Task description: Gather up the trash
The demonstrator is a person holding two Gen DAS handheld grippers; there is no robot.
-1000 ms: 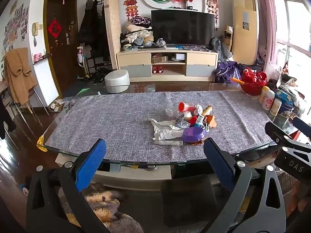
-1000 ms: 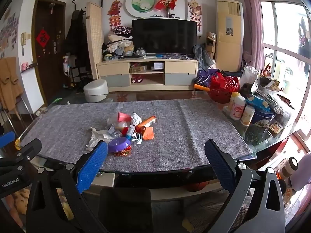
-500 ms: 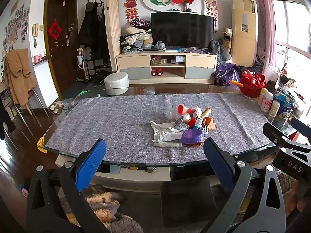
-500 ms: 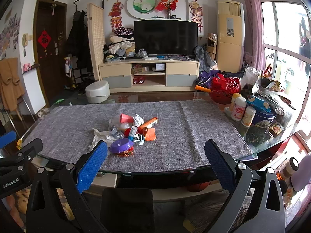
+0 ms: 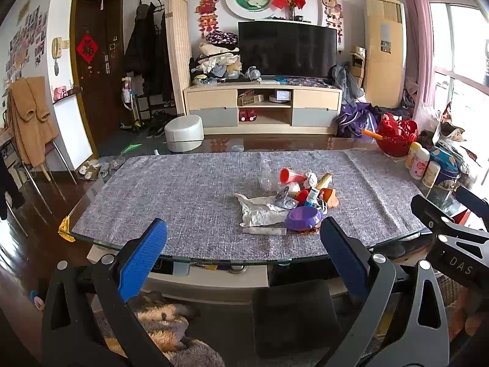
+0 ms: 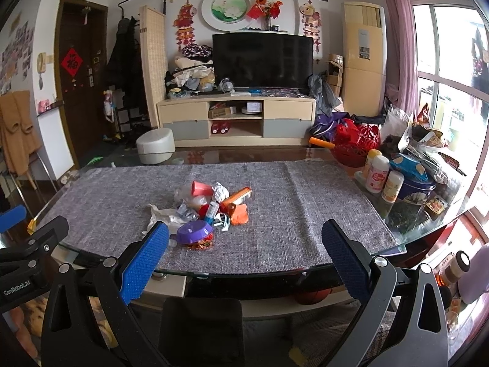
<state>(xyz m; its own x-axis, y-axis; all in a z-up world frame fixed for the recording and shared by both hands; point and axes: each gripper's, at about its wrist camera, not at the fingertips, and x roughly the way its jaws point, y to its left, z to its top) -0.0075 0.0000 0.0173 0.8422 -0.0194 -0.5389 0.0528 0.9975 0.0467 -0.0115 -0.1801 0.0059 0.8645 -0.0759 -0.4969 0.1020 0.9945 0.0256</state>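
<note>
Your left gripper (image 5: pixel 243 255) and right gripper (image 6: pixel 244 255) spread wide, empty, short of trash pile (image 5: pixel 293 197) on glass table (image 5: pixel 91 189).

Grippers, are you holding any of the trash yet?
No. The left gripper and the right gripper are both open and hold nothing. The trash pile lies on the grey table mat, beyond them.
</note>
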